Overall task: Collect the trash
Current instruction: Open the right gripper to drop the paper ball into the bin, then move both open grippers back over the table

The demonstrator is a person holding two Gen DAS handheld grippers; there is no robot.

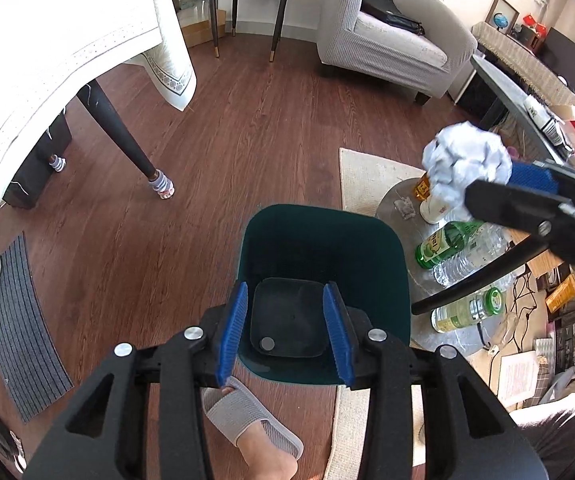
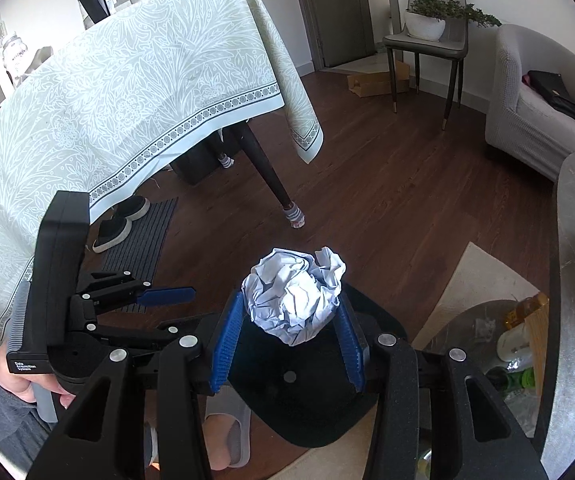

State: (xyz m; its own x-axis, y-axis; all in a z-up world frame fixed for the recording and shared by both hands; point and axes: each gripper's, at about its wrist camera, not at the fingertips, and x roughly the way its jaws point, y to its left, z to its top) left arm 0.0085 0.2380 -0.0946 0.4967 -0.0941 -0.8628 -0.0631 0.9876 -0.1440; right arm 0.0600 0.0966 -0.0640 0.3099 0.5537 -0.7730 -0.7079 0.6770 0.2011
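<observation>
Two grippers are in my hands, both above the dark green bin on the wood floor.

Right gripper: its blue pads are clamped on a crumpled white paper ball, one pad on each side. The ball bulges above the fingertips. In the right wrist view it hangs over the bin. In the left wrist view the ball sits to the right of the bin, over the edge of the round side table.

Left gripper: the jaws stand partly apart with nothing between them. Through the gap I look straight down into the bin, whose bottom shows one small pale disc. The right wrist view shows this gripper to the left of the ball, with my hand on its grip.

On the side table: a green bottle, a clear plastic bottle lying beside it, a green-capped bottle and a white cup.

My foot in a grey slipper is just beside the bin's near side. A cream rug lies under the table.
</observation>
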